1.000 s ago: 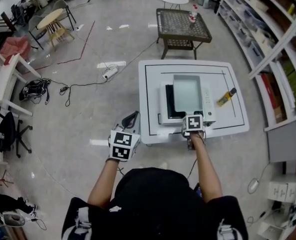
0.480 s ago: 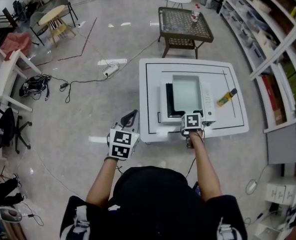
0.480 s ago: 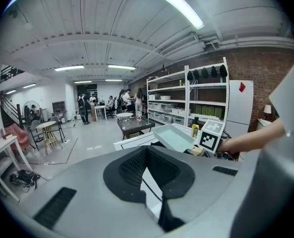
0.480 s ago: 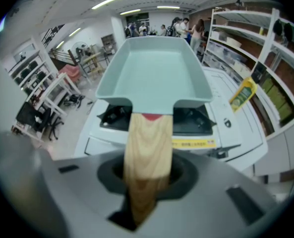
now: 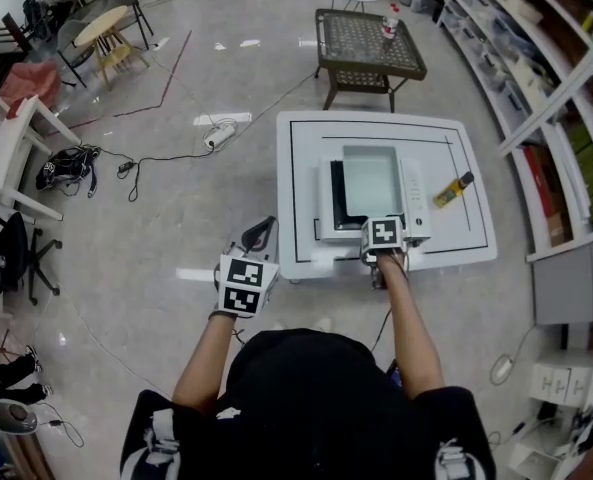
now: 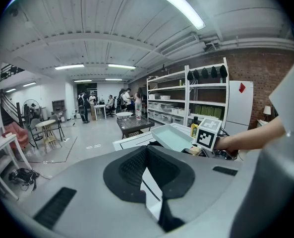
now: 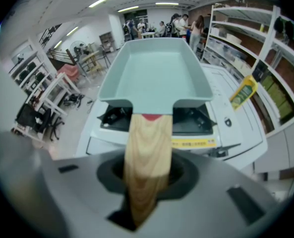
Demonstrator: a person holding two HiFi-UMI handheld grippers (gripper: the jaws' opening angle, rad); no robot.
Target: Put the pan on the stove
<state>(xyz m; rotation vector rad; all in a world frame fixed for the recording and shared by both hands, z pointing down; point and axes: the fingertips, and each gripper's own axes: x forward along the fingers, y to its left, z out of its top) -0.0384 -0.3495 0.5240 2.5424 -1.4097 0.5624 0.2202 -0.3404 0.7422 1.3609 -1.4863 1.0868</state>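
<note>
A pale teal rectangular pan [image 5: 373, 180] sits flat on the white stove [image 5: 417, 204], which stands on a white table [image 5: 306, 168]. In the right gripper view the pan [image 7: 156, 73] fills the middle. Its wooden handle [image 7: 147, 148] runs back between the jaws of my right gripper [image 7: 147, 185], which are opening with the handle still between them. In the head view my right gripper [image 5: 384, 243] is at the table's near edge. My left gripper [image 5: 244, 286] hangs over the floor, left of the table, jaws together [image 6: 147, 155] and empty.
A yellow bottle [image 5: 453, 192] lies on the table right of the stove. A dark lattice table [image 5: 366, 46] stands behind. Shelving [image 5: 546, 88] lines the right side. Cables and a power strip [image 5: 219, 138] lie on the floor to the left, with chairs beyond.
Almost nothing. The view has drifted slightly; the right gripper stays on the pan's handle and the left gripper hangs in the same place.
</note>
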